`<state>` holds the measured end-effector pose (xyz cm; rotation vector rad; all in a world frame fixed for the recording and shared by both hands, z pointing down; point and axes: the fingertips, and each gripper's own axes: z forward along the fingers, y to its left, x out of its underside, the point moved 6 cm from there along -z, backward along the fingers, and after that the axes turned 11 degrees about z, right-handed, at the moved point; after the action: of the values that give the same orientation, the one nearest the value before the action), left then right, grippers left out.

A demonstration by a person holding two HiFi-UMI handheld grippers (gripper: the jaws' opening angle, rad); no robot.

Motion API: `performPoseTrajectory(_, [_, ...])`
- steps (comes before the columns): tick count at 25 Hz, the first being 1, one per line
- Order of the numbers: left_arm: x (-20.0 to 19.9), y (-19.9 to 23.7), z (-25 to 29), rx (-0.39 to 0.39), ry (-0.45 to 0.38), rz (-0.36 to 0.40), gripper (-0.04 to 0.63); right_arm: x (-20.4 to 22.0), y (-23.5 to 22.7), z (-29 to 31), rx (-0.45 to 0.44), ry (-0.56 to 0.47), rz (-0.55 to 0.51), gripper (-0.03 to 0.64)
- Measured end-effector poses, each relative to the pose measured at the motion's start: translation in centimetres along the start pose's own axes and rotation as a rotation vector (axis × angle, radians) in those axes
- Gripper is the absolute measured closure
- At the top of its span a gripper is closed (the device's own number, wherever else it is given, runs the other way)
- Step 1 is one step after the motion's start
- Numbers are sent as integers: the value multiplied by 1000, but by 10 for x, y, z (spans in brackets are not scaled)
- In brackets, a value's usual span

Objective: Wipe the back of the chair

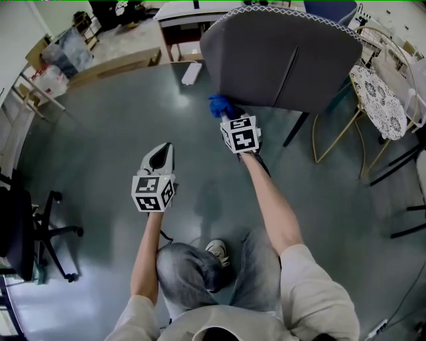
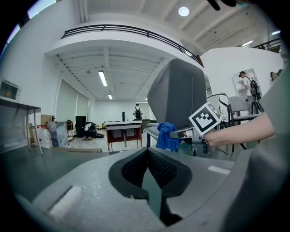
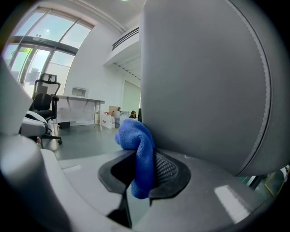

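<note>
The right gripper (image 1: 223, 115) has its jaws closed on a blue cloth (image 1: 217, 105). It presses the cloth against the lower left corner of the grey chair (image 1: 279, 56), on the back side of the backrest. In the right gripper view the cloth (image 3: 136, 136) is bunched up between the jaws. Its top fold bulges above them and touches the broad grey backrest (image 3: 204, 81), which fills most of that view. The right gripper (image 3: 140, 159) points up along the backrest's edge.

The left gripper (image 1: 162, 152) is held over the dark floor (image 1: 100, 146), well apart from the chair and lower in the head view than the right one. Its jaws (image 2: 147, 152) are brought together with nothing between them. Its camera looks across at the chair (image 2: 176, 95), the cloth (image 2: 166, 136) and the right gripper (image 2: 181, 133) from the side.

Far off to the left by the wall sit some plastic bags (image 1: 61, 52), one clear and one pale; what is in them is too small to make out. A black office chair (image 1: 30, 233) stands at the left edge of the head view. A chair with a white patterned seat (image 1: 376, 100) stands at the right, beside the grey one. A desk (image 1: 190, 16) stands beyond the backrest.
</note>
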<state>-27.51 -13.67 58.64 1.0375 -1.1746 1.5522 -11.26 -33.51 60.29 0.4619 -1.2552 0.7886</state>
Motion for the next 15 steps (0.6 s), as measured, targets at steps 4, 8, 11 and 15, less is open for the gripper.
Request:
performPoseTrajectory(4, [-4, -8, 5, 20, -7, 8, 594, 0, -15, -12, 28, 7, -5, 545])
performPoseTrajectory(8, [-8, -18, 11, 36, -22, -1, 594, 0, -44, -29, 73, 6, 41, 545])
performPoseTrajectory(11, [-12, -34, 22, 74, -26, 4, 594, 1, -69, -41, 119, 1, 50, 545])
performPoseTrajectory(15, [-21, -51, 35, 113, -48, 2, 594, 0, -98, -62, 172, 0, 58, 545])
